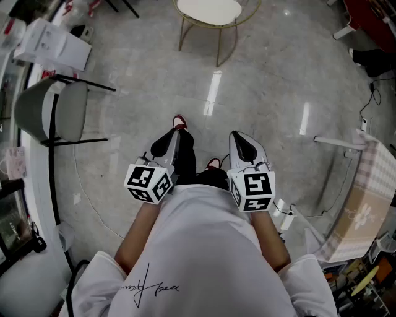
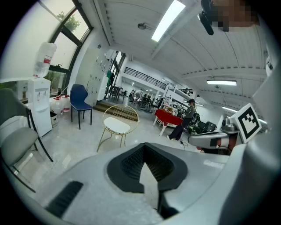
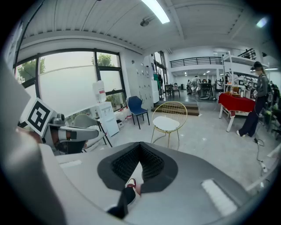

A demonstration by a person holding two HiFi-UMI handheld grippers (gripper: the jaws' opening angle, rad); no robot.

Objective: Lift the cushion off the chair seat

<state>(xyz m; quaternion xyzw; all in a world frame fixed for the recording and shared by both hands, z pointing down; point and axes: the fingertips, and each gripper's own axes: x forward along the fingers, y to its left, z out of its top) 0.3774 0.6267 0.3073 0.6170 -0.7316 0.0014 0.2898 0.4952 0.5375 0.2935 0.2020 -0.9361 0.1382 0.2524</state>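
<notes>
Head view rundown: person standing on the shiny grey floor, both grippers tucked in close to the body. I'd say the lift hasn't begun.
Grey chair: far left, not the one we care about. No loose pad on it that I can see.
Left gripper: jaws pinched fully together with nothing between them, aimed a bit down at the floor.
Cushion: white round pad lying flat on the seat of the gold wire chair. It's straight ahead at the top edge of the head view, well apart from both grippers.
Cushion handling: my guess is light and soft, a thin foam-ish pad, so it'll probably flop or fold if pinched at one spot. The cover looks smooth, so it could slide on the seat. Can't tell if it's tied to the frame.
Where to grab: I'd go for the rim nearest the person, one gripper on either side so it comes up level. The jaws would need to open first, then slip one pad under the edge and one on top.
Right gripper: same deal, clamped shut and empty, tilted down.
Checked table: far right, out of the way.
</notes>
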